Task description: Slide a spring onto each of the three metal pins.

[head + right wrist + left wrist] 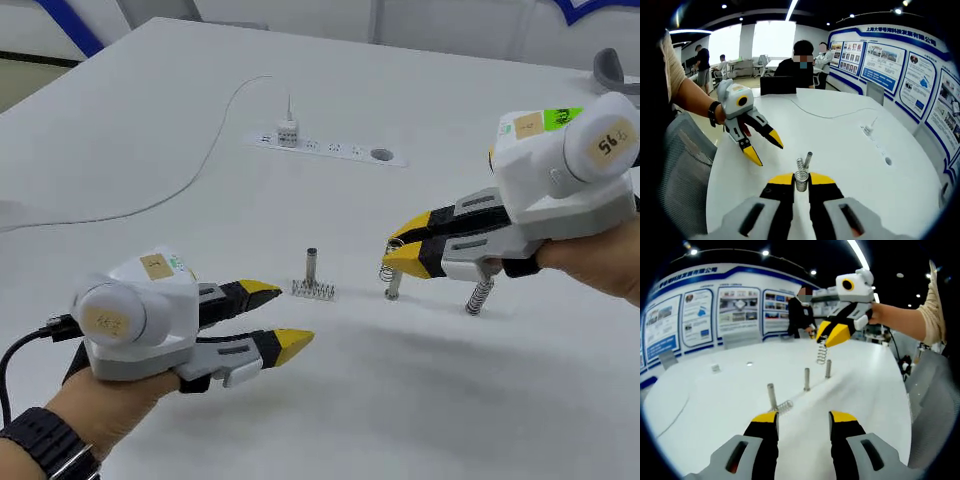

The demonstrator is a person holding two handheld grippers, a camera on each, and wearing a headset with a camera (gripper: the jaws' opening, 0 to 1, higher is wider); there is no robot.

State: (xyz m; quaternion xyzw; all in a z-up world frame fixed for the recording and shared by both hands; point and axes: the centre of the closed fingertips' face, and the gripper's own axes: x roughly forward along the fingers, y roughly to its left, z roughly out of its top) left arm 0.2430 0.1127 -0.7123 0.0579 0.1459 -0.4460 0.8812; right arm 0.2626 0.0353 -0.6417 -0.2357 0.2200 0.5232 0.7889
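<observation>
Right gripper fingers pinch a spring above the middle pin; far pin looks done (left gripper fingers spread).

Office showroom; blue-trimmed display boards; ceiling spotlights; seated people behind.

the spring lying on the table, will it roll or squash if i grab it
Probably rolls easily: the spring lies on its side on the smooth table, though the pin beside it may stop it. Likely light and squashy, being thin open coils.
</observation>
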